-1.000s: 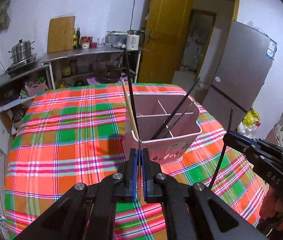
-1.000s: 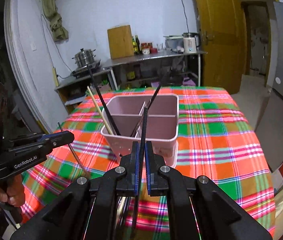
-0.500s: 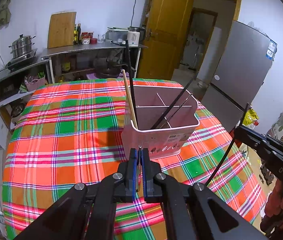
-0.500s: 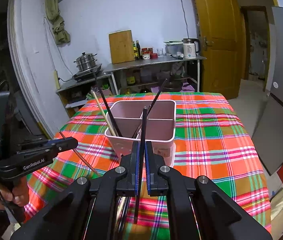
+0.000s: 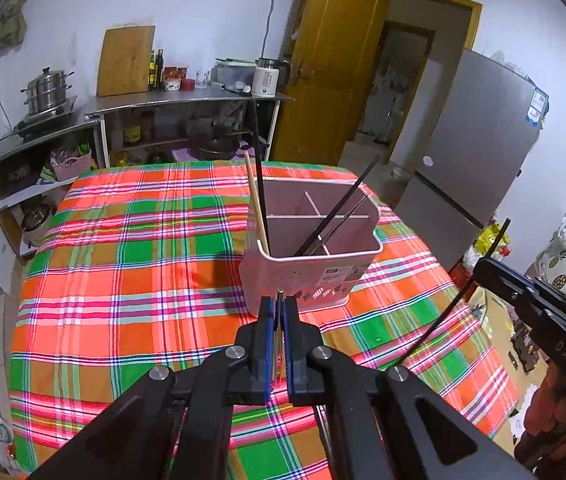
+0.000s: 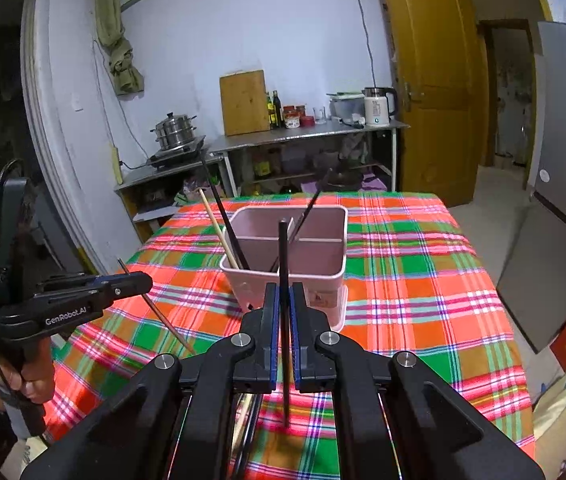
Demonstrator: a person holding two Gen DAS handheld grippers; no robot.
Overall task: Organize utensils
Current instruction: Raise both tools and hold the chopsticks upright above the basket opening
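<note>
A pink divided utensil holder stands on the plaid tablecloth, with one wooden chopstick and a few black chopsticks leaning in it. My left gripper is shut on a thin dark chopstick, held short of the holder's near wall. In the right wrist view the left gripper hangs to the holder's left. My right gripper is shut on a black chopstick that stands upright before the holder. In the left wrist view the right gripper is off to the right with its stick slanting down.
The table with its plaid cloth fills the middle of the room. A steel shelf unit with pots, bottles and a kettle stands behind it. A grey fridge and an open yellow door are at the right. A few sticks lie under my right gripper.
Both grippers have drawn back from the holder and risen slightly, so it looks smaller and farther. Each keeps its chopstick. The holder has not moved.
</note>
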